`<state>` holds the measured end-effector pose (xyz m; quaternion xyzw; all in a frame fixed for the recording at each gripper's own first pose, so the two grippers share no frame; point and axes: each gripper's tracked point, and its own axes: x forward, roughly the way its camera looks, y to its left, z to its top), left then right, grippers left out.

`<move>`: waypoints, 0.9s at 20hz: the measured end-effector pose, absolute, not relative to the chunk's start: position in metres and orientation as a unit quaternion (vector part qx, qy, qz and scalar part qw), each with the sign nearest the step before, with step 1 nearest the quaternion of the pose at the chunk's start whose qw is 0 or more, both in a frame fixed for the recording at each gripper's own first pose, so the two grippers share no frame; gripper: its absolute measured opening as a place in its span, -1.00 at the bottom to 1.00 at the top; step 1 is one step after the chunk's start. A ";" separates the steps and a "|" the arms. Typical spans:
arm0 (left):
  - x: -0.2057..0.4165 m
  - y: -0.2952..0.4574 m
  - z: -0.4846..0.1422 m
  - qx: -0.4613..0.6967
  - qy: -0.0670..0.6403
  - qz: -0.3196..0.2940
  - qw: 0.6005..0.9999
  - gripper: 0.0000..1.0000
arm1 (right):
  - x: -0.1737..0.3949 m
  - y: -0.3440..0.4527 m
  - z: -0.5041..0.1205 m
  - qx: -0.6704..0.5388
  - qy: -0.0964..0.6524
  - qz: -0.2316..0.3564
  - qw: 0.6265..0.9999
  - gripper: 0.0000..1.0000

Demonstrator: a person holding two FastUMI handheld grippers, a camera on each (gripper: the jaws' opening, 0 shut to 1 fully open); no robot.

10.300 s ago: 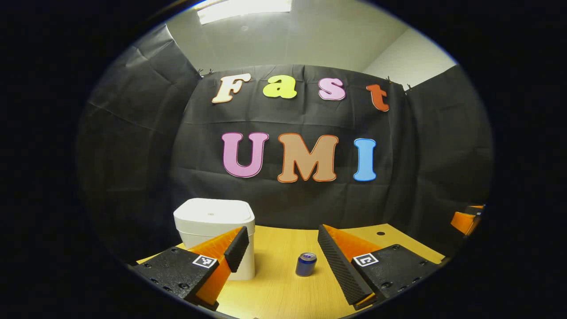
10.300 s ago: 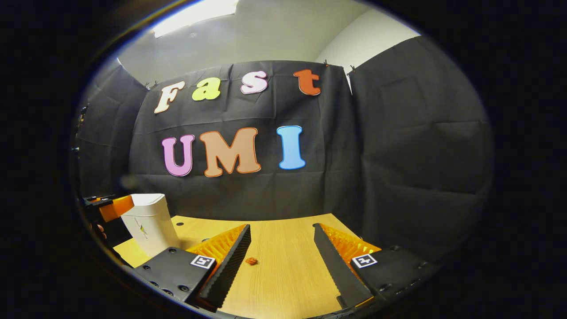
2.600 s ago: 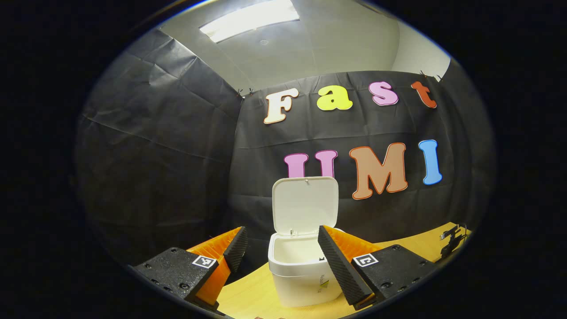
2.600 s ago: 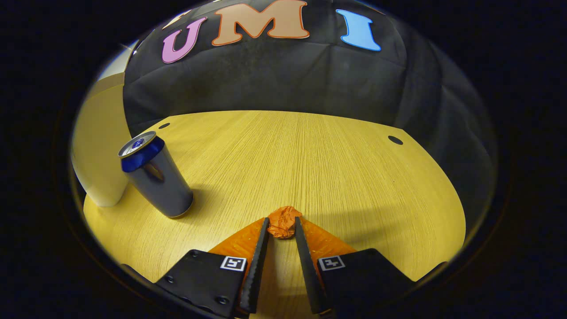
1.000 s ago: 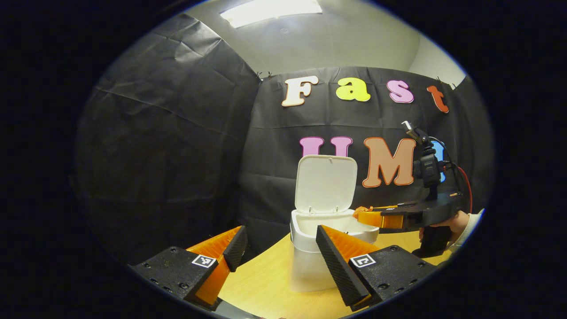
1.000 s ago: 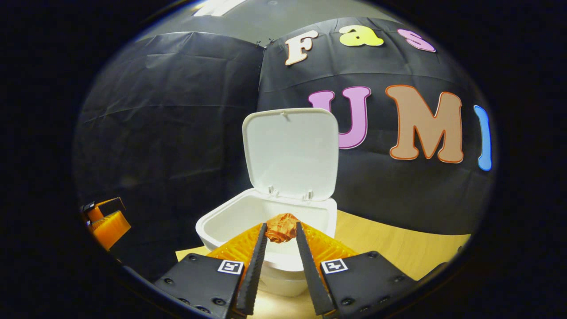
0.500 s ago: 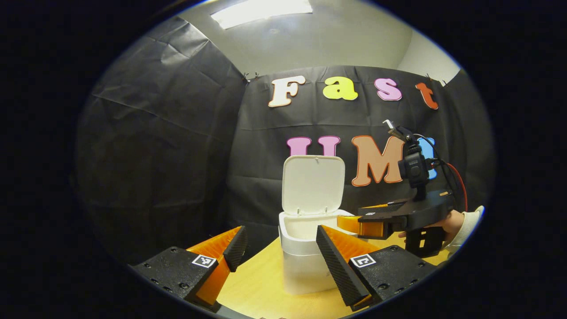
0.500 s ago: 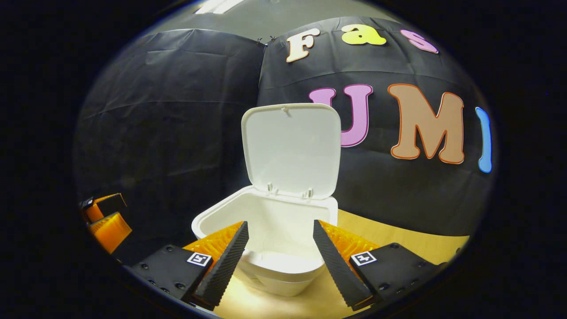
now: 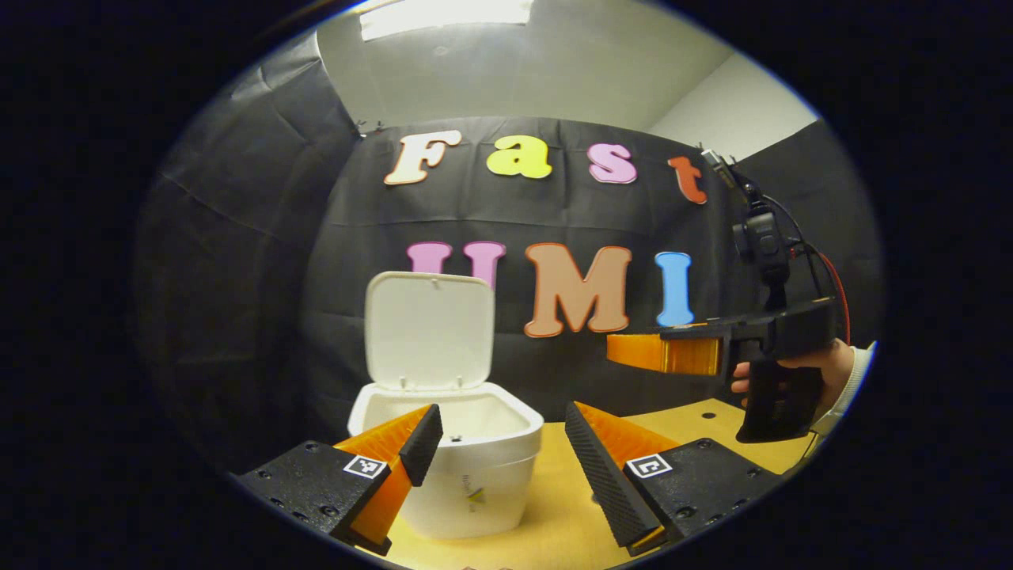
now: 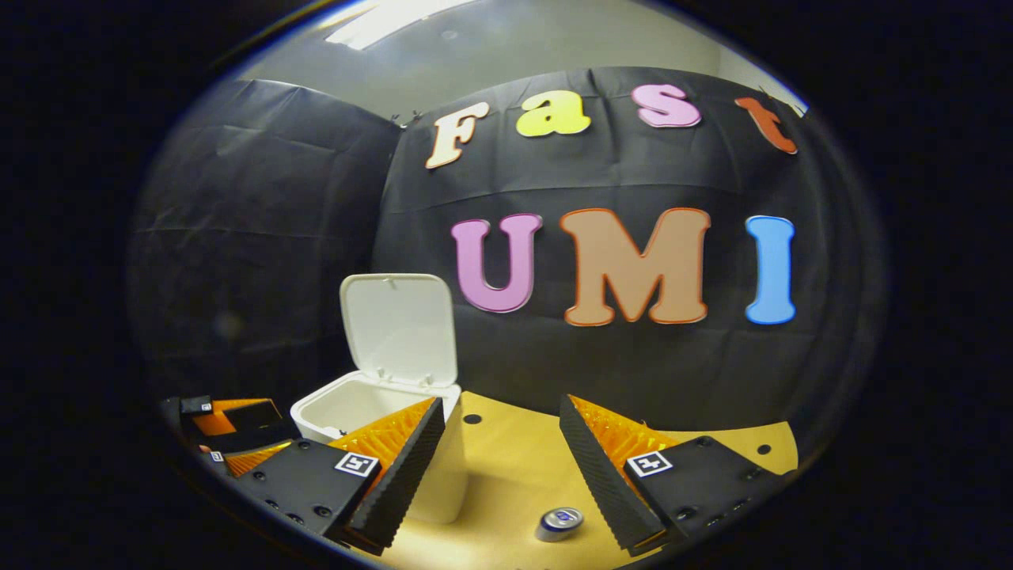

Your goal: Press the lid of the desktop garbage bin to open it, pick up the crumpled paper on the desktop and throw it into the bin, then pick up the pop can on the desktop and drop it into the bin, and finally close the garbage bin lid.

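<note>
1. My left gripper (image 9: 497, 429) and right gripper (image 10: 502, 423) both had fingers spread apart, holding nothing.
2. The white bin (image 10: 380, 412) stood lid (image 10: 400, 326) upright on the desk (image 10: 506, 467).
3. The pop can (image 10: 561, 522) stood right of the bin.

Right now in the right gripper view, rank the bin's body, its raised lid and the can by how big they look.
1. Bin body and raised lid: look alike, and the gripper's finger hides part of the body, so unranked.
2. Can: clearly smallest, though it sits nearer the camera.
</note>
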<state>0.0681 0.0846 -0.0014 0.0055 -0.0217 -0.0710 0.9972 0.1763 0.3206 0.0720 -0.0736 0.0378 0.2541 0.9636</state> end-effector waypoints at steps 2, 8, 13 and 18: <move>0.082 0.048 -0.010 0.003 -0.021 -0.117 0.993 0.87 | 0.174 0.274 0.080 -0.071 0.026 0.204 0.976 0.96; 0.112 -0.042 -0.046 -0.012 -0.017 -0.215 0.976 0.87 | 0.155 0.174 0.079 -0.056 0.024 0.082 0.995 0.95; 0.142 -0.079 -0.108 -0.020 0.020 -0.229 0.973 0.87 | 0.141 0.139 0.063 -0.051 0.038 0.028 0.998 0.95; 0.176 -0.083 -0.178 -0.025 0.065 -0.207 0.976 0.88 | 0.138 0.126 0.048 -0.048 0.037 0.001 0.998 0.89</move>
